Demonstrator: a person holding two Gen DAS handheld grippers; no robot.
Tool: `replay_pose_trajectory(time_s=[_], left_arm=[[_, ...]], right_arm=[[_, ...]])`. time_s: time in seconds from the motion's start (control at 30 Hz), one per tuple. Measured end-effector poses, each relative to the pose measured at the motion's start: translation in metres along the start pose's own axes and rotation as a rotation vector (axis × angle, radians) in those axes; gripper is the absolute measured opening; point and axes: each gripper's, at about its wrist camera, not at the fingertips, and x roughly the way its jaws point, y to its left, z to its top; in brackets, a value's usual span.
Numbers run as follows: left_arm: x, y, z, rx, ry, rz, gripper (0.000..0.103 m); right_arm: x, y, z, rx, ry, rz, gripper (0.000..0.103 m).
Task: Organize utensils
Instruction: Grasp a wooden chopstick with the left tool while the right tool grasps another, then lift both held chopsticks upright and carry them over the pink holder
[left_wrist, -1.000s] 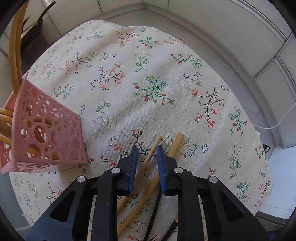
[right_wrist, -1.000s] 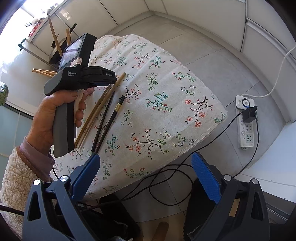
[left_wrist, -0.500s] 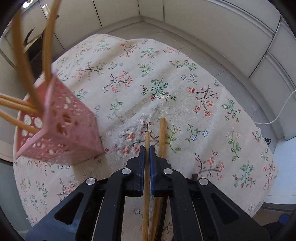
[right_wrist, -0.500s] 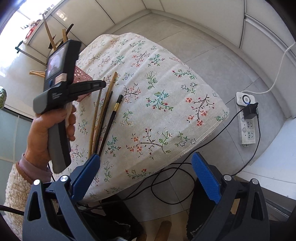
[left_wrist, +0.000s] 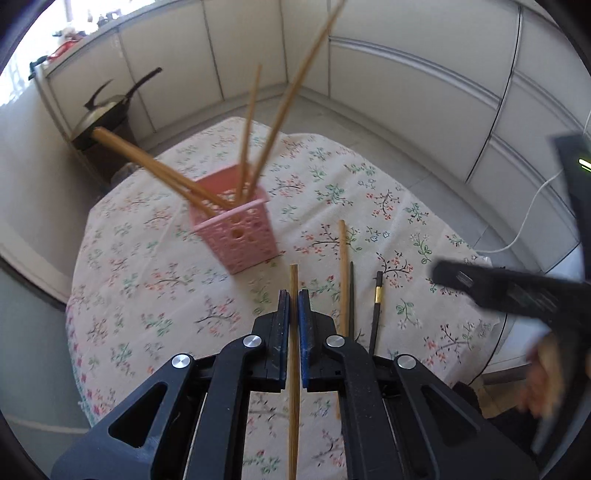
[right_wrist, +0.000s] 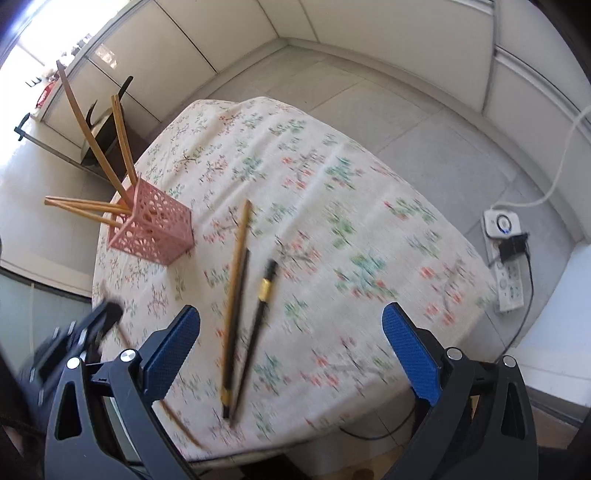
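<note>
a light wooden chopstick (left_wrist: 294, 354) is clamped between the blue pads of the left gripper (left_wrist: 294, 295), its tip poking out just past the fingertips and its shaft running back under the gripper body, held above the floral tablecloth (left_wrist: 155, 288). beyond it on the cloth stands the pink perforated holder (left_wrist: 240, 236), with several wooden chopsticks (left_wrist: 155, 166) leaning out of it at different angles. to the right of the held stick, three more lie on the cloth side by side: another wooden chopstick (right_wrist: 238, 273), a thin dark chopstick (right_wrist: 242, 314) touching it, and a dark chopstick with a gold band (right_wrist: 264, 295) just beside. the right gripper (right_wrist: 291, 347) hovers over these three with its jaws wide apart and nothing between them. a power strip (right_wrist: 506, 266) lies on the tiled floor past the table's edge, and a dark pan (left_wrist: 107, 107) sits near the wall cabinets.
</note>
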Motion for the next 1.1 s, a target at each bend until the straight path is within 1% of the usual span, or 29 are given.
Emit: replay_pose_trajectory(time_s=[0.17, 0.27, 0.33, 0.4, 0.5, 0.57, 0.7, 0.77, 0.83, 0.87, 0.93, 0.97, 1.0, 1.1], left_arm=[[-0.035, 0.028, -0.012, -0.078, -0.07, 0.005, 0.004], [-0.052, 0.05, -0.014, -0.146, -0.126, 0.021, 0.004], [-0.061, 0.063, -0.013, -0.19, -0.159, 0.026, 0.004], [-0.062, 0.07, -0.012, -0.211, -0.17, 0.029, 0.004], [-0.061, 0.076, -0.011, -0.218, -0.172, 0.027, 0.004], [-0.062, 0.077, -0.011, -0.218, -0.174, 0.025, 0.004], [-0.062, 0.081, -0.013, -0.229, -0.176, 0.023, 0.004], [-0.063, 0.083, -0.014, -0.233, -0.176, 0.022, 0.004], [-0.063, 0.082, -0.013, -0.235, -0.177, 0.022, 0.004], [-0.063, 0.083, -0.013, -0.236, -0.179, 0.021, 0.004], [-0.064, 0.083, -0.013, -0.239, -0.179, 0.019, 0.004], [-0.064, 0.083, -0.013, -0.239, -0.179, 0.021, 0.004], [-0.063, 0.083, -0.013, -0.238, -0.178, 0.021, 0.004], [-0.063, 0.082, -0.013, -0.241, -0.181, 0.028, 0.004]], right_arm=[[0.042, 0.038, 0.026, -0.072, -0.048, -0.088, 0.096], [0.067, 0.048, 0.04, -0.094, -0.042, -0.128, 0.096], [0.083, 0.052, 0.047, -0.088, -0.012, -0.14, 0.096], [0.102, 0.055, 0.052, -0.081, 0.042, -0.143, 0.096], [0.121, 0.059, 0.057, -0.075, 0.072, -0.161, 0.096], [0.135, 0.066, 0.058, -0.1, 0.11, -0.168, 0.096], [0.148, 0.076, 0.059, -0.148, 0.101, -0.227, 0.095], [0.149, 0.081, 0.058, -0.172, 0.088, -0.25, 0.09], [0.146, 0.083, 0.057, -0.182, 0.05, -0.283, 0.066], [0.145, 0.083, 0.057, -0.176, 0.04, -0.285, 0.06], [0.141, 0.08, 0.058, -0.16, 0.023, -0.278, 0.028], [0.139, 0.078, 0.058, -0.151, 0.022, -0.275, 0.023], [0.138, 0.075, 0.058, -0.139, 0.022, -0.263, 0.012], [0.132, 0.069, 0.058, -0.091, 0.017, -0.22, 0.011]])
